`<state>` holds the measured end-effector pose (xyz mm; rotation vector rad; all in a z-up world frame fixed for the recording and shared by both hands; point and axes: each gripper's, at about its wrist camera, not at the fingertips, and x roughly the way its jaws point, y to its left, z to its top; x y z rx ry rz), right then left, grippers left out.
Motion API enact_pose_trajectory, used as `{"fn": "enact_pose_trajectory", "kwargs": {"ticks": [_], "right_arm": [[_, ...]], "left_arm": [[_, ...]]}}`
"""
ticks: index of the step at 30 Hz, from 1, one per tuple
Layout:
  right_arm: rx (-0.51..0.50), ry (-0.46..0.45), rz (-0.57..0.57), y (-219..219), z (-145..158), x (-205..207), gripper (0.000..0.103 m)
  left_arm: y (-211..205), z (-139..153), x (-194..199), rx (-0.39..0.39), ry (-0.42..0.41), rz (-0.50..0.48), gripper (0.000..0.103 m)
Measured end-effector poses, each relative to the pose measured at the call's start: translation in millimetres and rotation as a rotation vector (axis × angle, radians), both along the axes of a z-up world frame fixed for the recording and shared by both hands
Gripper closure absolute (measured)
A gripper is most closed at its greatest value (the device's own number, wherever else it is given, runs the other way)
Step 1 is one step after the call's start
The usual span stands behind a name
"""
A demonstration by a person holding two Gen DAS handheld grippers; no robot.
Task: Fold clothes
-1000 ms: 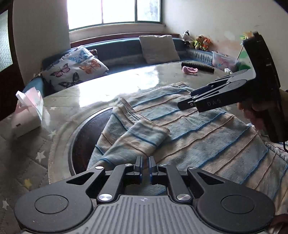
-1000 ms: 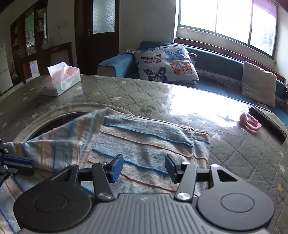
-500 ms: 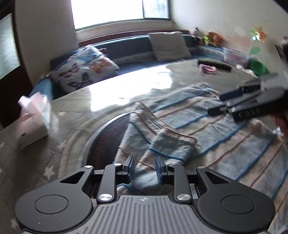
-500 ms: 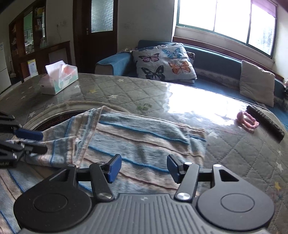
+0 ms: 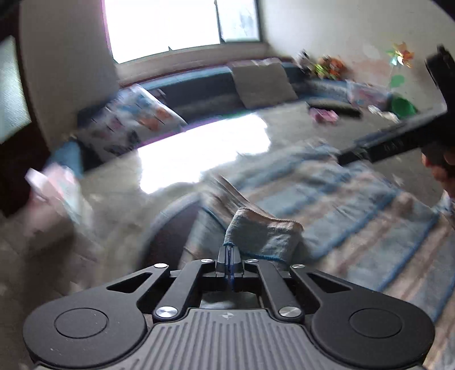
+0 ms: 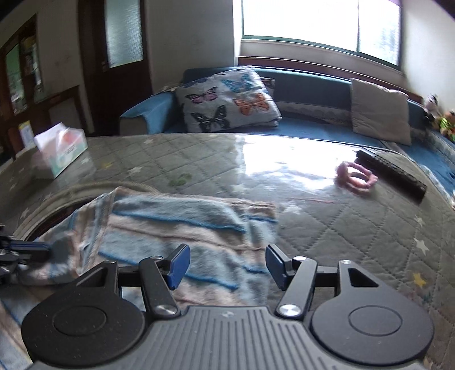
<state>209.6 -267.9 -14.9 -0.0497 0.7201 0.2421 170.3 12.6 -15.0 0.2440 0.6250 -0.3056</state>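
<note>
- A home living room; a blue sofa (image 6: 312,128) under a wide window (image 6: 318,25)
- A butterfly-print cushion (image 6: 227,99); soft toys (image 6: 443,119) in the corner
- A tissue box (image 6: 61,148) on a quilted, star-patterned table cover (image 6: 355,227); a wooden door (image 6: 119,57)

The garment (image 6: 182,227) in the middle of the frame has pale blue and beige bands with thin dark blue stripes. The table cover (image 6: 341,227) is grey-green, quilted in diamonds (with small stars). The cushion (image 6: 227,99) at upper centre shows coloured butterflies on pale grey. The ring (image 6: 357,178) at right is pink. The gripper pads (image 6: 179,264) are blue.
</note>
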Motion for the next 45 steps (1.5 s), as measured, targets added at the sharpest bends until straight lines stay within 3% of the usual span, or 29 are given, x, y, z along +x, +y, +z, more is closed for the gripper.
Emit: {"fn": "enact_pose_trajectory", "kwargs": {"ticks": [5,7,8,14,16,18,19,22,25,28,33,40,45], "right_arm": [[0.06,0.026,-0.068,-15,0,19,0.044],[0.084,0.05,-0.084,-16,-5,28,0.045],[0.096,0.062,-0.092,-17,-7,33,0.051],[0.072,0.077,-0.113,-10,-22,53,0.061],[0.038,0.056,-0.104,-4,-23,57,0.07],[0.016,0.043,-0.095,0,-24,61,0.092],[0.014,0.042,-0.091,3,-24,62,0.096],[-0.027,0.004,-0.097,13,-22,68,0.097],[-0.007,0.016,-0.108,14,-25,76,0.094],[-0.006,0.023,-0.112,10,-21,76,0.079],[-0.026,0.055,-0.082,1,-10,63,0.069],[-0.057,0.082,0.06,1,-4,13,0.07],[-0.092,0.108,0.163,3,-7,-28,0.077]], "left_arm": [[40,28,16,0.011,-0.114,0.227,0.102],[61,30,29,0.01,-0.107,0.307,0.102],[70,30,35,0.01,-0.101,0.338,0.102],[99,6,55,0.05,-0.049,0.427,0.102],[103,0,56,0.051,-0.043,0.447,0.102],[104,-4,57,0.057,-0.039,0.451,0.102],[104,-7,57,0.06,-0.037,0.453,0.102],[107,-10,62,0.052,-0.033,0.468,0.102],[110,-16,66,0.055,-0.011,0.48,0.102],[114,-23,68,0.07,0.013,0.496,0.098],[116,-17,56,0.082,0.018,0.51,0.097],[93,-3,8,0.101,0.023,0.427,0.094],[64,-7,-41,0.105,0.042,0.328,0.093]]}}
